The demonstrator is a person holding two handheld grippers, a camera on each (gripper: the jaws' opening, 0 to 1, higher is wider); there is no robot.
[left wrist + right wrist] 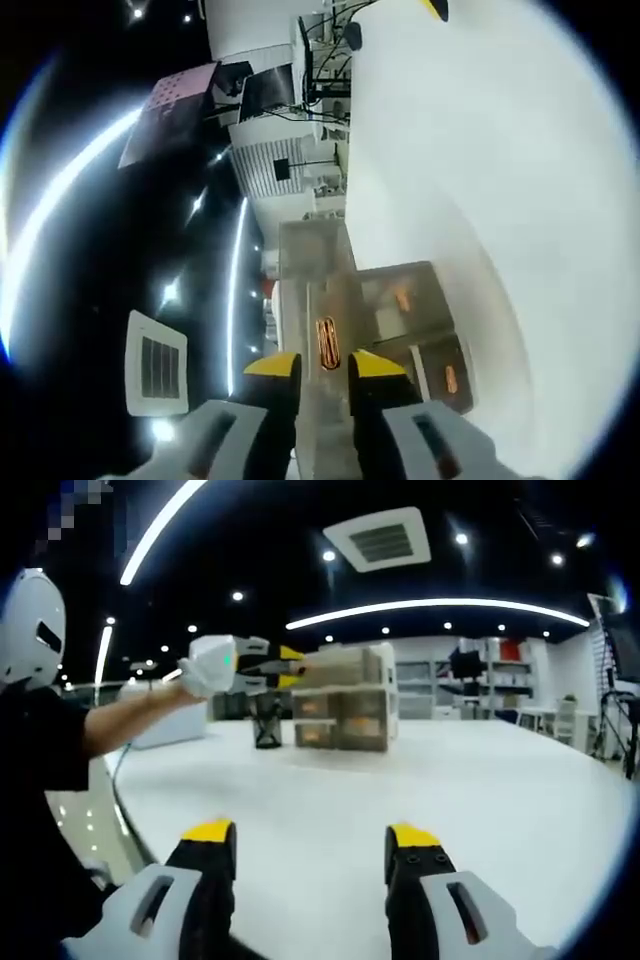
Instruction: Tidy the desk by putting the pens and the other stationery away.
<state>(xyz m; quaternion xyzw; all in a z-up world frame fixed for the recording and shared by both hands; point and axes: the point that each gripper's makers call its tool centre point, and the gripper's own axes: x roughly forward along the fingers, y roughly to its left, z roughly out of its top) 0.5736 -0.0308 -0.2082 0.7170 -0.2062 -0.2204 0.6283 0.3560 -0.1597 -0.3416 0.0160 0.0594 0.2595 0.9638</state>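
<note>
A clear plastic drawer organizer (400,300) (345,695) stands on the white desk (450,800). Orange paper clips (326,342) lie in its small drawers. My left gripper (325,362) (288,666) has its yellow-tipped jaws close together on a clear panel at the organizer's upper corner. Low over the desk's near part, my right gripper (310,840) is open with nothing between its fingers, well short of the organizer. A black mesh pen holder (266,722) stands just left of the organizer.
A person's arm (130,715) reaches in from the left, holding the left gripper. Other desks, shelves and monitors (480,665) line the far side of the room. The desk's left edge (115,790) drops off beside me.
</note>
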